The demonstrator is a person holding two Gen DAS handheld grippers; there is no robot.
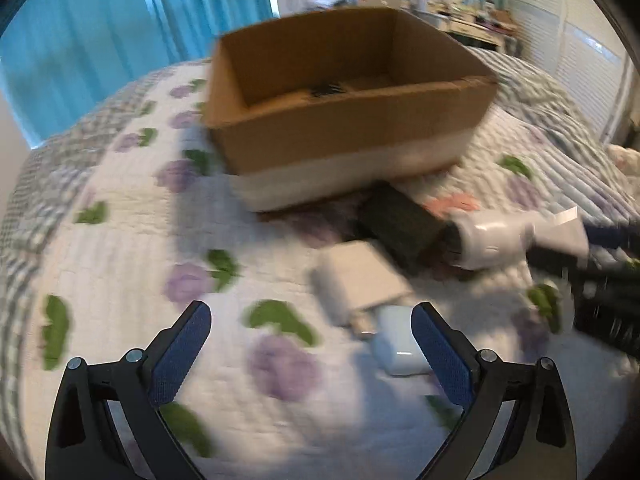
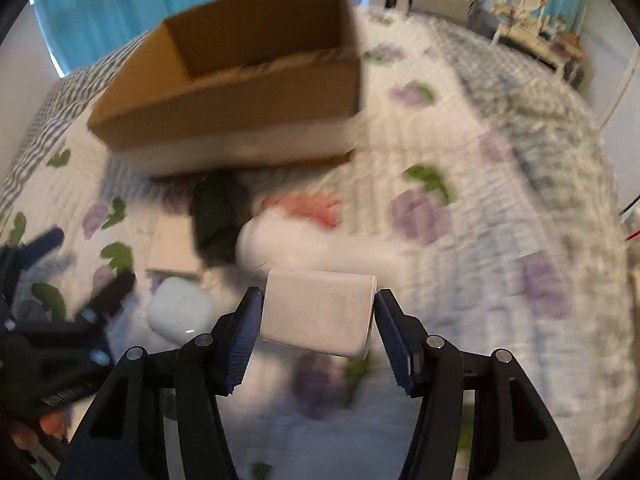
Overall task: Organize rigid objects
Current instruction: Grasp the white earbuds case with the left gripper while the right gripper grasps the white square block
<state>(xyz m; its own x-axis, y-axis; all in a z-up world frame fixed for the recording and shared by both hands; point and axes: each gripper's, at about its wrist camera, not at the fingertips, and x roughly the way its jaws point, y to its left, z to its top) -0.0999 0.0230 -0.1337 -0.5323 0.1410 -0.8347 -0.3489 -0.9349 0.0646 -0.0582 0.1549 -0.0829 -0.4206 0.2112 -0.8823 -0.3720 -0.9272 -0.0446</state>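
My right gripper (image 2: 320,296) is shut on the squared end of a white handheld device (image 2: 320,312), both pads against its sides. In the left wrist view the device (image 1: 500,236) points left, level above the quilt, with the right gripper (image 1: 568,236) on its right end. My left gripper (image 1: 311,308) stands open above the quilt with nothing between its pads. A white rounded case (image 1: 400,350) lies by its right finger. Beyond it are a flat white adapter (image 1: 360,280) and a black block (image 1: 400,226). An open cardboard box (image 1: 348,96) stands behind them.
Everything lies on a bed with a white quilt (image 1: 120,248) printed with purple flowers and green leaves. Blue curtains (image 1: 100,32) hang behind the box. A cluttered dresser (image 2: 532,32) stands at the far right. A pink item (image 2: 316,204) lies by the black block (image 2: 218,216).
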